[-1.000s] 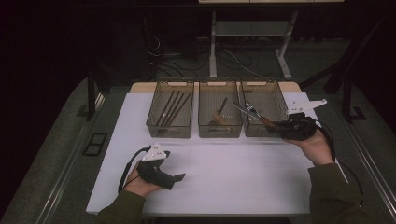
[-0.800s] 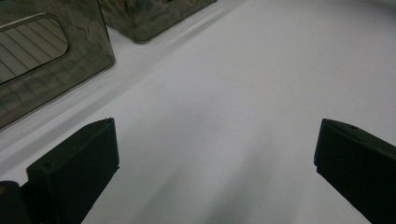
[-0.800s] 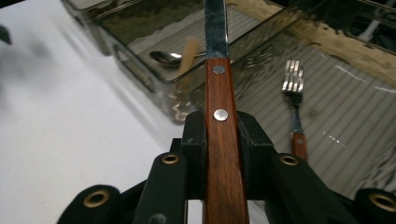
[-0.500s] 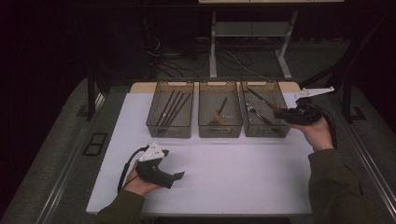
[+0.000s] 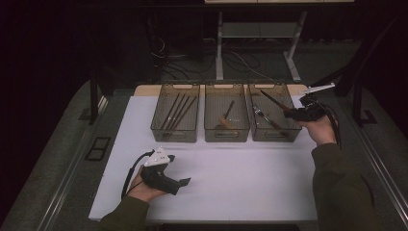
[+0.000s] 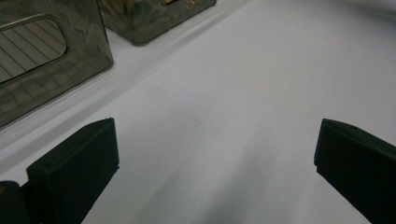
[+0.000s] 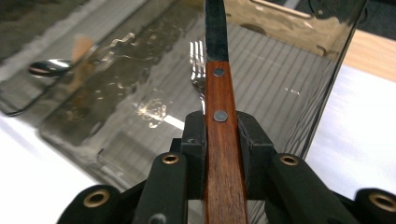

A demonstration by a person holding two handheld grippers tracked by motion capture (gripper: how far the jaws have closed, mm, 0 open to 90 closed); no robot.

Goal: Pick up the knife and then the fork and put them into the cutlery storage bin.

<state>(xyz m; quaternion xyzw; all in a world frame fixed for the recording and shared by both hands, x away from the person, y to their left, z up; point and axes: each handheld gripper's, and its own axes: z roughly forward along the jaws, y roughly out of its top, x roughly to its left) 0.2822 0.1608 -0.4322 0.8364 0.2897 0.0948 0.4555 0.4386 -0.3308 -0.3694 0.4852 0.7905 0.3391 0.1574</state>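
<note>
Wooden-handled knife [image 7: 219,140], lifted clear above the rightmost bin [image 5: 274,137] of three smoky, see-through plastic bins. Reddish-brown handle, two round metal rivets near its upper end, dark narrow blade running on beyond it. Handle clamped from both sides at about mid-length, blade pointing away over the bin's ribbed floor. From the high view, knife [image 5: 275,101] slanting up and to the left across the bin's far right corner, tip toward the back wall, not touching the bin. Below it in the same bin, a metal fork [image 7: 198,70], tines gleaming, lying flat on the floor.
</note>
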